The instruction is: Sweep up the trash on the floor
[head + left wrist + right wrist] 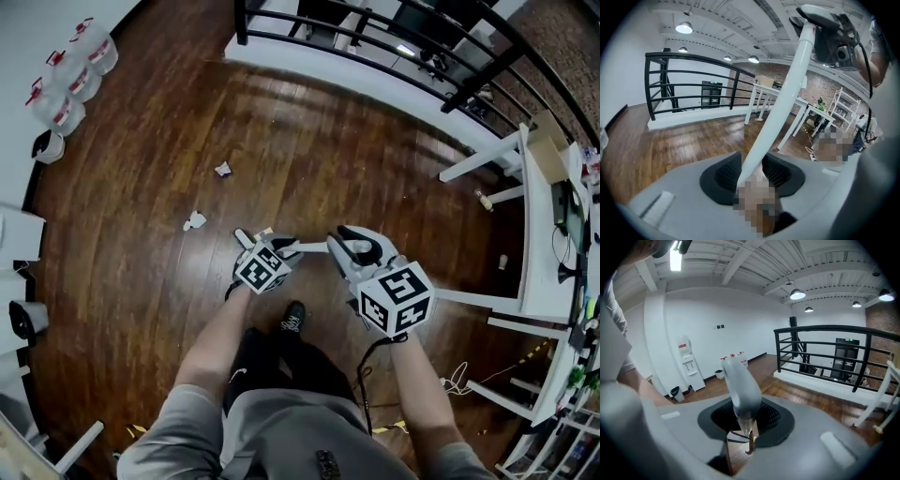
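Two pale trash bits on dark wood floor (309, 159): near scrap (194, 221) at ten o'clock from left gripper (267, 242), far scrap (223, 170) at eleven, well apart, neither gathered yet. White pole (314, 247) clamped between left jaws, running toward three o'clock into right gripper (354, 247); right jaws closed on grey grip (740, 387) at the pole's end. Broom head not in view. Likely best: set broom head down beyond far scrap, hold both clamps firm against twisting, draw short low strokes, herding both scraps together. Railing (375, 42) at twelve, white tables (539, 234) at three.
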### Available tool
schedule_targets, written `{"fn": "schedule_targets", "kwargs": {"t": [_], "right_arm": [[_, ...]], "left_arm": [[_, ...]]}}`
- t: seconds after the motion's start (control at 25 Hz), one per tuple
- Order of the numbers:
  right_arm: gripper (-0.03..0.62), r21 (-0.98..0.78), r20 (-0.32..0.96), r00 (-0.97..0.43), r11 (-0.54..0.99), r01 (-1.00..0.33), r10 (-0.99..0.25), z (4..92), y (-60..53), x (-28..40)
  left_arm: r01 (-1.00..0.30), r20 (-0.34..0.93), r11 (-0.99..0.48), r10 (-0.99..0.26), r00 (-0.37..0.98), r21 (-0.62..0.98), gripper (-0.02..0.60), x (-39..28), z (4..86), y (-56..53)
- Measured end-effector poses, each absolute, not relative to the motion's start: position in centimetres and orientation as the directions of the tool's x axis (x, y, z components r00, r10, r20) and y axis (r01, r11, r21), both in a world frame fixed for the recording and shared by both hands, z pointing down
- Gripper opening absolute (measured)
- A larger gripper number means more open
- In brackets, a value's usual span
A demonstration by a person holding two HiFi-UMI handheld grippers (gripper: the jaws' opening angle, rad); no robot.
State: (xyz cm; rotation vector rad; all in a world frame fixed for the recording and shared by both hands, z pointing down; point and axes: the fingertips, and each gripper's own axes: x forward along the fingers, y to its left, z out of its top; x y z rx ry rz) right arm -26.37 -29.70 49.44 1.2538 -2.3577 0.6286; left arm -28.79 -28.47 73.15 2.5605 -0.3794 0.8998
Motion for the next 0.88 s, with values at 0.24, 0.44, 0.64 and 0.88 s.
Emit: {"fn": "schedule_targets", "kwargs": {"t": [0.24,0.44,0.64,0.88], "right_arm": [[0.08,-0.274,0.497,-0.606,0.55,-0.789,-0.621,49.2,-33.4,-32.3],[0.081,-0.33,0.475,-0.654,0.57,-0.753,-0.589,51.3,-37.6,-41.0],[0.08,-0.376,0.501,-0.619,0.492,-0.785,-0.605,54.5,-42.2,-46.9],[0.08,-0.338,0.567,-0.522,0.398,-0.853,-0.637,56.6,-44.5,-48.4]], "left_arm": [[-0.45,0.693,-0.86,-0.172,0.7,0.241,0.138,-37.0,72.4,-31.4],[-0.495,0.749,-0.844,-0.188,0.635,0.207,0.138,-47.6,73.9,-35.4],[-0.461,0.782,-0.861,-0.131,0.609,0.215,0.14,-54.6,76.6,-40.1],[-0.344,0.772,-0.906,-0.029,0.634,0.248,0.143,-55.0,79.0,-43.4]]}}
